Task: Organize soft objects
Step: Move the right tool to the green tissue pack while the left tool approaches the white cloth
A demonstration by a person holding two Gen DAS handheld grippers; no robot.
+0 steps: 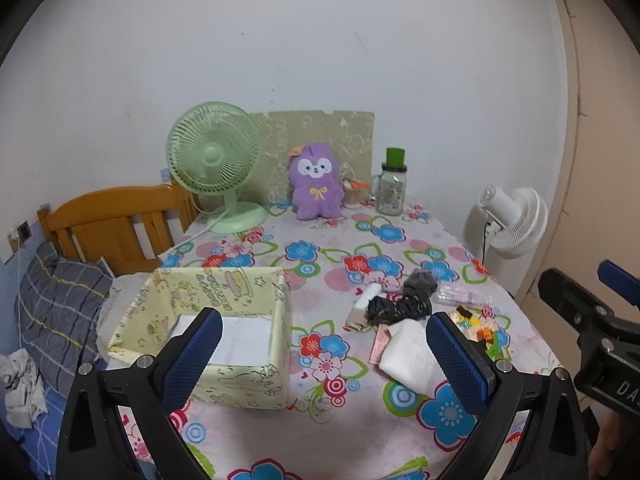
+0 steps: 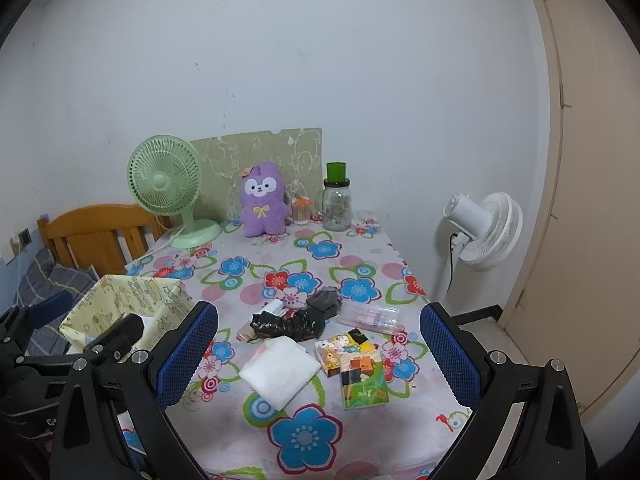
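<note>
A pale yellow fabric box (image 1: 244,292) (image 2: 132,292) stands at the table's left, with something white lying flat inside. Right of it lie a folded white cloth (image 1: 412,354) (image 2: 280,364), a crumpled black bag (image 1: 400,308) (image 2: 288,324), a dark grey bundle (image 1: 420,282) (image 2: 326,300) and a small white roll (image 1: 366,300) (image 2: 274,307). A purple plush toy (image 1: 316,186) (image 2: 262,200) sits at the back. My left gripper (image 1: 324,356) hangs open above the table's near part, between box and cloth. My right gripper (image 2: 318,356) is open over the white cloth, holding nothing.
A green desk fan (image 1: 214,162) (image 2: 166,182), a glass jar with a green lid (image 1: 392,186) (image 2: 337,200) and a small cup (image 2: 301,210) line the back. Colourful packets (image 2: 358,364) and a clear pouch (image 2: 370,318) lie right of the cloth. A white floor fan (image 2: 486,232) stands right; a bed (image 1: 60,300) lies left.
</note>
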